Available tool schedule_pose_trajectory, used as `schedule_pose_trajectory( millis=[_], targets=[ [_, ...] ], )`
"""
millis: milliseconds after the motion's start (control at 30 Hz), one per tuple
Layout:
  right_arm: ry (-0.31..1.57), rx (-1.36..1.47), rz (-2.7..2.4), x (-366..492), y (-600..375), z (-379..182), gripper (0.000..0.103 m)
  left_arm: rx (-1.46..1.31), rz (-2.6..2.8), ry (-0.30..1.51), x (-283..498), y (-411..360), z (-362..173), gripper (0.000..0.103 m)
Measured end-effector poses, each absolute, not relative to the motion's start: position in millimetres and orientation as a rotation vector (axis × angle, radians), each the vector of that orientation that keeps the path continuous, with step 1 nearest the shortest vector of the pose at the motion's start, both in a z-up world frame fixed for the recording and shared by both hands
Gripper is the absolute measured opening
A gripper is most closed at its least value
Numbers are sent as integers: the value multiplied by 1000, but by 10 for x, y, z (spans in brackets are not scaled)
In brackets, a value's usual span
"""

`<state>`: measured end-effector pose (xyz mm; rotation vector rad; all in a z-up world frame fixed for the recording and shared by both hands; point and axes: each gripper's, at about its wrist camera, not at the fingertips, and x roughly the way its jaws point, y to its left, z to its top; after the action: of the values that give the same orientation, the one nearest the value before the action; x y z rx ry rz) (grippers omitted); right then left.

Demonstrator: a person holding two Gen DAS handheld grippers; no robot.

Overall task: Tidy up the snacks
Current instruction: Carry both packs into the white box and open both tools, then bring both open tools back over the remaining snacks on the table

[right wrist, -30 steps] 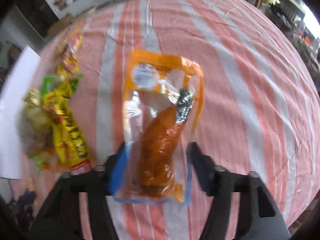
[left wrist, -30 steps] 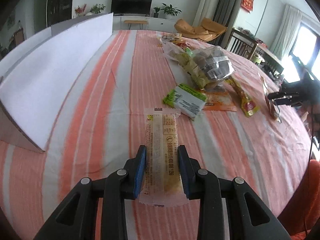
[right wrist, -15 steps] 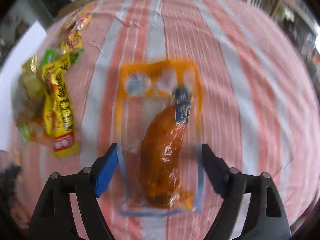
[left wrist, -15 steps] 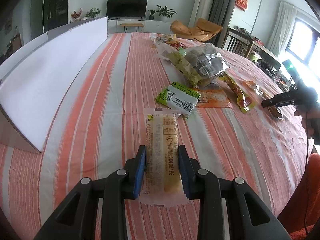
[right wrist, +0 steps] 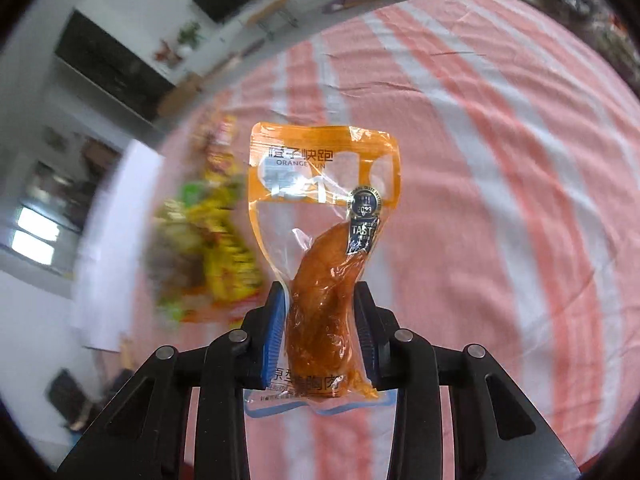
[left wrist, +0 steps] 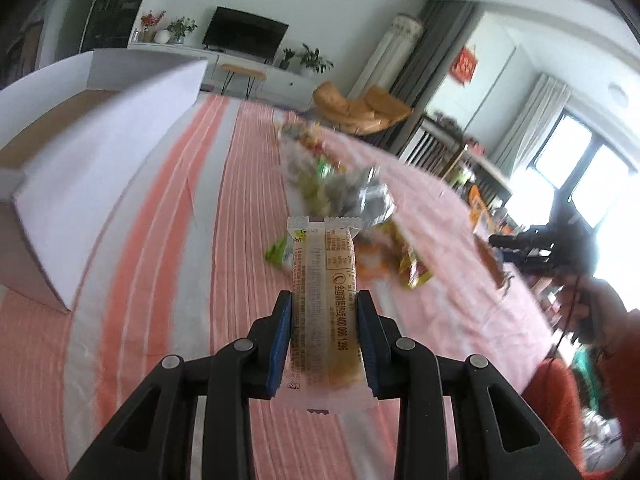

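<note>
My left gripper (left wrist: 323, 308) is shut on a long pale cake bar in a clear wrapper (left wrist: 323, 280), which is lifted off the striped tablecloth (left wrist: 168, 264) and sticks out forward. My right gripper (right wrist: 321, 300) is shut on an orange-edged clear pouch holding a brown chicken piece (right wrist: 326, 240), held up above the cloth (right wrist: 500, 220). That right gripper (left wrist: 516, 248) also shows far right in the left wrist view, with the pouch edge-on in it. A blurred pile of other snack packs (left wrist: 340, 192) lies mid-table, seen too as the snack pile (right wrist: 208, 240) at the left.
An open cardboard box with a white flap (left wrist: 92, 168) stands along the table's left side. A person's hand and orange sleeve (left wrist: 592, 344) are at the right. Chairs, a window and a TV cabinet lie beyond the table.
The right jaws opened wide around the chicken pouch on the cloth, then closed on it and lifted it. The left gripper rose and tilted with the cake bar, off the cloth.
</note>
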<state>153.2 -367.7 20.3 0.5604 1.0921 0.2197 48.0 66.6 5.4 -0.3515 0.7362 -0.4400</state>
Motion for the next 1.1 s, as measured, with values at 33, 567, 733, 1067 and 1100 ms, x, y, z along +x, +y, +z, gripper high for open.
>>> schedule_pose_trajectory(
  millis=[33, 567, 733, 1067, 1100],
  targets=[
    [1077, 587, 262, 1533, -3613, 290, 35, -368, -437, 727, 495, 729, 116, 31],
    [973, 575, 958, 2425, 70, 1466, 52, -324, 86, 715, 1159, 2804, 829, 56],
    [980, 485, 947, 2551, 864, 1165, 75, -299, 132, 695, 1125, 2876, 729, 92],
    [860, 255, 738, 2279, -283, 825, 81, -288, -84, 637, 678, 2026, 729, 96],
    [828, 190, 687, 2177, -447, 790, 81, -283, -128, 641, 629, 1889, 719, 96]
  ],
)
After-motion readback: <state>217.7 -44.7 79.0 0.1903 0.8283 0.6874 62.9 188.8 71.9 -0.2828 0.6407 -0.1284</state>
